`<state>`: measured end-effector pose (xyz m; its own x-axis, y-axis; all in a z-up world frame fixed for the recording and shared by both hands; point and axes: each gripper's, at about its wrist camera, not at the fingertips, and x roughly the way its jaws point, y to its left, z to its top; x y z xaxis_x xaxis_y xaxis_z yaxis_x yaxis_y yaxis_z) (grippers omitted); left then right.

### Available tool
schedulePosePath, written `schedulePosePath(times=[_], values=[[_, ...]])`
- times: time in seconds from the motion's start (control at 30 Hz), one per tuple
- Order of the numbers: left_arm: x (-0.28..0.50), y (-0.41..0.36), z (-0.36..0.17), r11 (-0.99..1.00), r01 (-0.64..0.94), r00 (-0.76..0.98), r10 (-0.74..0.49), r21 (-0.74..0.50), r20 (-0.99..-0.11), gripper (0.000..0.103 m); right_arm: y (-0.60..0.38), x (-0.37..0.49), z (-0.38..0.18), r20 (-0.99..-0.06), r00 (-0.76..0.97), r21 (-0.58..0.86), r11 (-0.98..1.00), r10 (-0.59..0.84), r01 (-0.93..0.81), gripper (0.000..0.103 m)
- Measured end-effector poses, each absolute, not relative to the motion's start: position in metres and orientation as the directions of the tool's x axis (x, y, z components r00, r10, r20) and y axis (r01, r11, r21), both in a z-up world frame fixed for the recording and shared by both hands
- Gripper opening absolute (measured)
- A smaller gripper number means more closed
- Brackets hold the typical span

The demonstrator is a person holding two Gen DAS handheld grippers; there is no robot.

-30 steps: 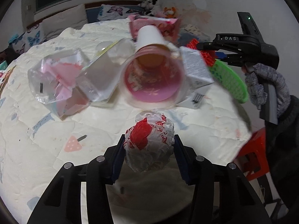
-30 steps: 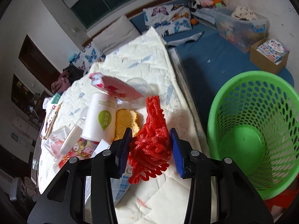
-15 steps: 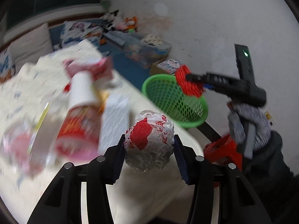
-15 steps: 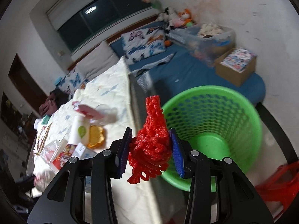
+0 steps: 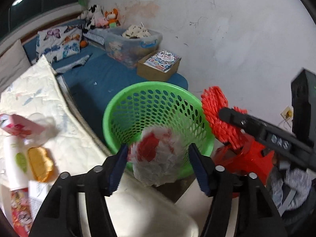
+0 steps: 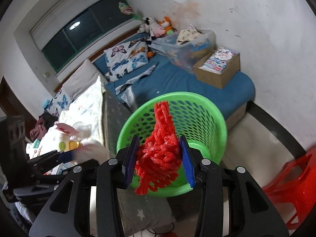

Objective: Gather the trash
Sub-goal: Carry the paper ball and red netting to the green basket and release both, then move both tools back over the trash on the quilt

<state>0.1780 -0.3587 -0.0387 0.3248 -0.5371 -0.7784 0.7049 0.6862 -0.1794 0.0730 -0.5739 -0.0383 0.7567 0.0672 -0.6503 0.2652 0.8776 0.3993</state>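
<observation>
A green mesh basket (image 5: pixel 138 102) (image 6: pixel 197 96) stands on the floor beside the bed. My left gripper (image 5: pixel 158 148) hovers over its near rim with its jaws opening. A crumpled white and red wrapper ball (image 5: pixel 156 164) sits blurred between the pads, with a gap on its right side. My right gripper (image 6: pixel 159 140) is shut on a red foam net (image 6: pixel 160 154) above the basket's mouth. In the left wrist view that red net (image 5: pixel 214 106) hangs by the basket's right rim. The left gripper (image 6: pixel 65 155) shows at the left edge of the right wrist view.
On the white quilt (image 5: pixel 39 102) lie a paper cup (image 5: pixel 14 158), a yellow wrapper (image 5: pixel 40 164) and a pink carton (image 5: pixel 17 126). A red stool (image 6: pixel 296 193) stands right of the basket. A cardboard box (image 5: pixel 158 67) and a clear bin (image 5: pixel 134 43) sit on the blue mattress behind.
Both grippers swung from over the bed to above the green basket. The left jaws have widened and the wrapper ball is loose and blurred between them. The right grip on the net is unchanged.
</observation>
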Motion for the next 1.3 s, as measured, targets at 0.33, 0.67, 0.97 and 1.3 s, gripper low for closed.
schedulePosePath(times=[0.33,0.67,0.97,1.3], values=[[0.185,-0.348,-0.035,0.709,0.678,0.350,-0.544,-0.194,-0.763,0.074,-0.576,0.080,-0.053,-0.666,0.742,0.401,0.876,0.076,0.270,0.042],[0.161,-0.294,-0.014,0.742,0.642,0.411,-0.545,-0.193,-0.731,0.076,-0.569,0.115,-0.076,-0.699,0.709,0.389,0.881,0.091,0.270,0.044],[0.142,-0.243,-0.005,0.779,0.602,0.473,-0.525,-0.176,-0.707,0.077,-0.554,0.150,-0.089,-0.720,0.688,0.384,0.879,0.094,0.282,0.048],[0.129,-0.184,-0.004,0.831,0.529,0.538,-0.485,-0.172,-0.689,0.080,-0.545,0.143,-0.082,-0.724,0.687,0.344,0.892,0.053,0.293,0.062]])
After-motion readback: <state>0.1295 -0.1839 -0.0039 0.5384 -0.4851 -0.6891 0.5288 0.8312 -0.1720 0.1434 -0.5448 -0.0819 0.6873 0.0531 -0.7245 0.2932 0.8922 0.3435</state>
